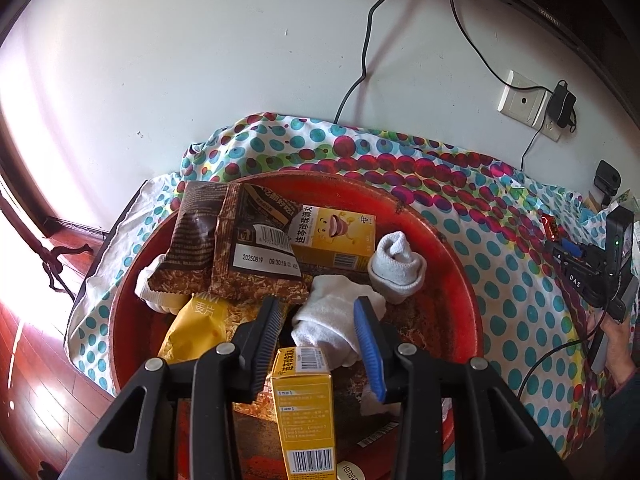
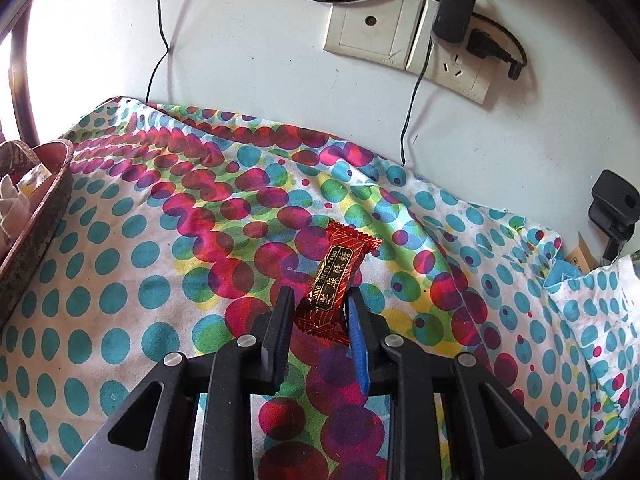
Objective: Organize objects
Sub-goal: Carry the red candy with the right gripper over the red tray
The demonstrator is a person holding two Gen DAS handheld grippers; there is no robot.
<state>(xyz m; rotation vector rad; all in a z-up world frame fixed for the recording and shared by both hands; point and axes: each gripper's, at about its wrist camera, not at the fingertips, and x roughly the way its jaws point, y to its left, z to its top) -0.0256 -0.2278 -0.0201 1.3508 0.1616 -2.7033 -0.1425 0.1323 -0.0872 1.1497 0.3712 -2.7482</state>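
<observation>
My left gripper (image 1: 316, 320) hangs open over a round red tray (image 1: 452, 252). A yellow box (image 1: 306, 404) lies below, between its fingers, and the blue pad stands apart from it. The tray also holds brown snack packs (image 1: 224, 248), a second yellow box (image 1: 340, 240), a rolled grey sock (image 1: 396, 268), white cloth (image 1: 332, 316) and a yellow bag (image 1: 196, 328). In the right wrist view my right gripper (image 2: 318, 312) is shut on the lower end of a red candy (image 2: 334, 272), just above the dotted cloth (image 2: 140, 240). From the left wrist view the right gripper (image 1: 600, 268) sits far right.
The tray's rim (image 2: 44, 200) lies at the left of the right wrist view. Wall sockets (image 2: 376, 24), a black charger (image 2: 454, 4) and hanging cables (image 2: 412, 92) are behind. A black device (image 2: 612, 208) stands at the right. The cloth's edge drops to a wooden floor (image 1: 32, 360) on the left.
</observation>
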